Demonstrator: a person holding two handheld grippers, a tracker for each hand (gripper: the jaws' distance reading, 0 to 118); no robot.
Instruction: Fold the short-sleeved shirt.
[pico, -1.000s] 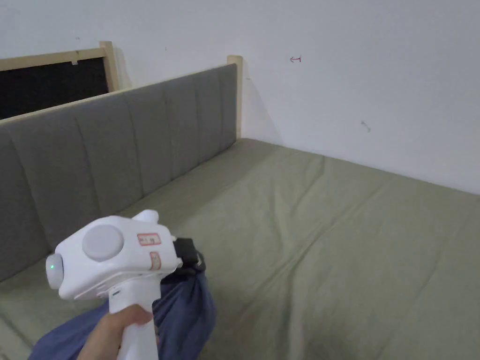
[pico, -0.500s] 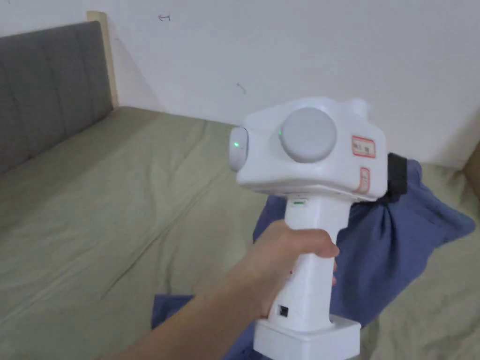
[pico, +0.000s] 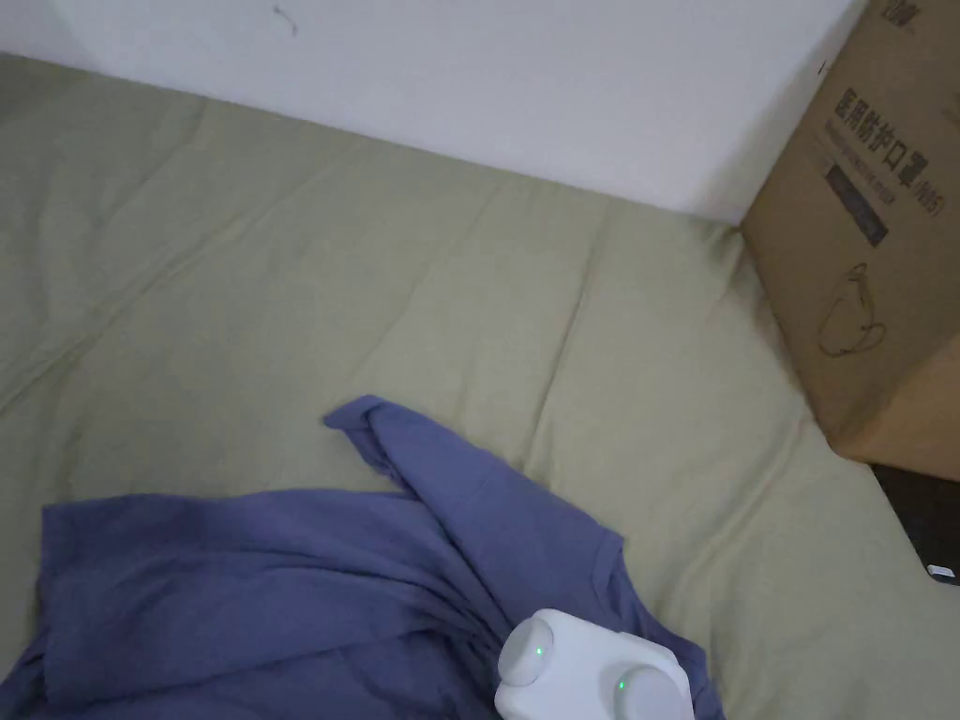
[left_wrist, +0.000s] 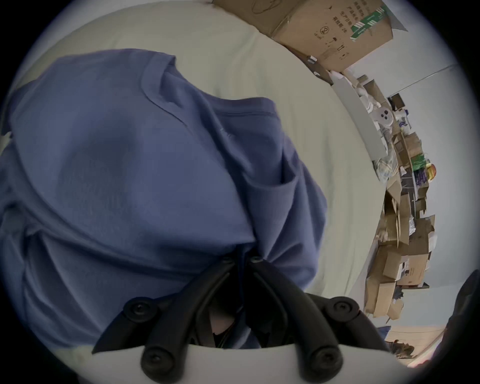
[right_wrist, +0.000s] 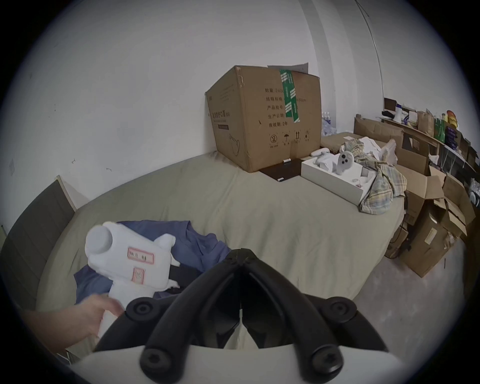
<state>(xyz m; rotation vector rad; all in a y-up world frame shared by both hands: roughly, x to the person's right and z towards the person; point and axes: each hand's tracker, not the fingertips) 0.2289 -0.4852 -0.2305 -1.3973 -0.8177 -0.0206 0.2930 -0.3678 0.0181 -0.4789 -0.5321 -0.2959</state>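
Both jaws of the left gripper (left_wrist: 242, 261) are pressed onto a bunched fold of the blue short-sleeved shirt (pico: 281, 581), which is spread crumpled on the olive bed sheet (pico: 469, 281). Closed together, empty, are the right gripper (right_wrist: 241, 250) jaws. Printed characters are borne by the cardboard box (pico: 872, 234) beyond.

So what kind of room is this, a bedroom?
Probably a bedroom used for storage: a bed with a padded headboard, a big cardboard box on it, and more boxes piled alongside.
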